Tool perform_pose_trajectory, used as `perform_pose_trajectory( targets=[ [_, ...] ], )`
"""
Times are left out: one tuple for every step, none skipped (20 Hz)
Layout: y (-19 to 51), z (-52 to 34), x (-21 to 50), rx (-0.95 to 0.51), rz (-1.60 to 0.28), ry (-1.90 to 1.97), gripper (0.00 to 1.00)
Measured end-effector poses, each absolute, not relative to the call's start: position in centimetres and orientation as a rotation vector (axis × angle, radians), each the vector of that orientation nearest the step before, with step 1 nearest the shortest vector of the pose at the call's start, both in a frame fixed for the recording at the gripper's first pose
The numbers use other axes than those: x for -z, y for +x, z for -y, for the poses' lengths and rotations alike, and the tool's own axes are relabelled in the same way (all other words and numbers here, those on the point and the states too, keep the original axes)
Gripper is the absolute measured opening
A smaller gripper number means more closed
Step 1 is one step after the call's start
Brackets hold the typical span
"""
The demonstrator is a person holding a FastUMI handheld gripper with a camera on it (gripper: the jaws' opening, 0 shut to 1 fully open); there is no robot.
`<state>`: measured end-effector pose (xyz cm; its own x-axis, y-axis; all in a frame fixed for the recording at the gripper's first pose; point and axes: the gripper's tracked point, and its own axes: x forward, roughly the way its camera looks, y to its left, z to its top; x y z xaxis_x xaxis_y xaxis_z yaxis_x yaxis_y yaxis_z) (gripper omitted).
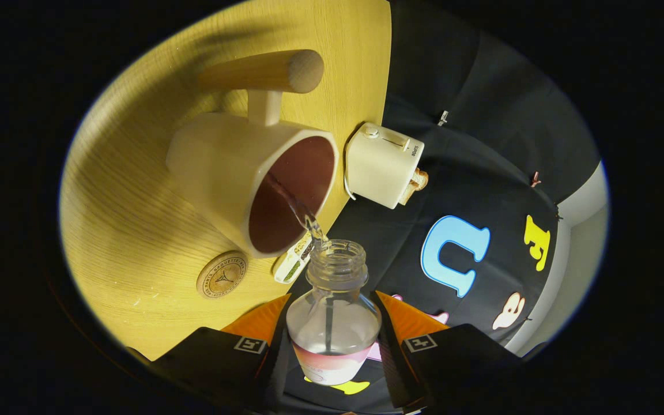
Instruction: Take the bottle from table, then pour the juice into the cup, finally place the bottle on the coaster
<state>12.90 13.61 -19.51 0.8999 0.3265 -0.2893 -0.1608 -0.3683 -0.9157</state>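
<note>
While the gripper (pixel 332 337) is rolled well over to one side, so that the wooden table (pixel 136 230) stands nearly on edge in the gripper view, we see both fingers pressed against the sides of the clear bottle (pixel 333 323), clamping it at its rounded body. We note that the bottle sits between the fingers with its open, threaded neck pointing ahead of them, toward the cup (pixel 251 173). We observe a thin stream of liquid (pixel 300 210) leaving the bottle mouth and passing over the rim into the cup. The cup is cream outside with a dark, reddish-brown interior; it has a wooden handle (pixel 268 72) on a short cream post. It rests on the table just beyond the bottle mouth.

We find the round coaster (pixel 222 275), light brown with an embossed mark, lying flat on the table beside the cup and apart from it. A small white object (pixel 294 260) with a dark grid pattern lies between the coaster and the bottle neck; we cannot tell what it is. A cream toaster (pixel 384 164) with a slice of bread (pixel 417 183) in its slot stands at the table edge, near the cup.
</note>
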Motion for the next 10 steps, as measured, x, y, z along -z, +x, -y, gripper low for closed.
perform_pose_trajectory(
  targets=[
    [12.99, -13.73, 19.35, -0.515, 0.130, -1.889, 0.71],
    [13.02, -13.86, 19.23, -0.517, 0.137, -1.896, 0.71],
    [13.19, -13.93, 19.20, -0.520, 0.141, -1.902, 0.71],
    [13.10, -13.92, 19.24, -0.524, 0.142, -1.911, 0.71],
    [13.07, -13.90, 19.34, -0.529, 0.145, -1.921, 0.71],
    [12.95, -13.98, 19.36, -0.535, 0.151, -1.932, 0.71],
    [13.04, -14.11, 19.34, -0.541, 0.157, -1.940, 0.71],
    [13.02, -14.22, 19.24, -0.544, 0.163, -1.943, 0.71],
    [13.06, -14.23, 19.30, -0.546, 0.163, -1.947, 0.71],
    [13.11, -14.19, 19.26, -0.547, 0.163, -1.954, 0.71]
  ],
)
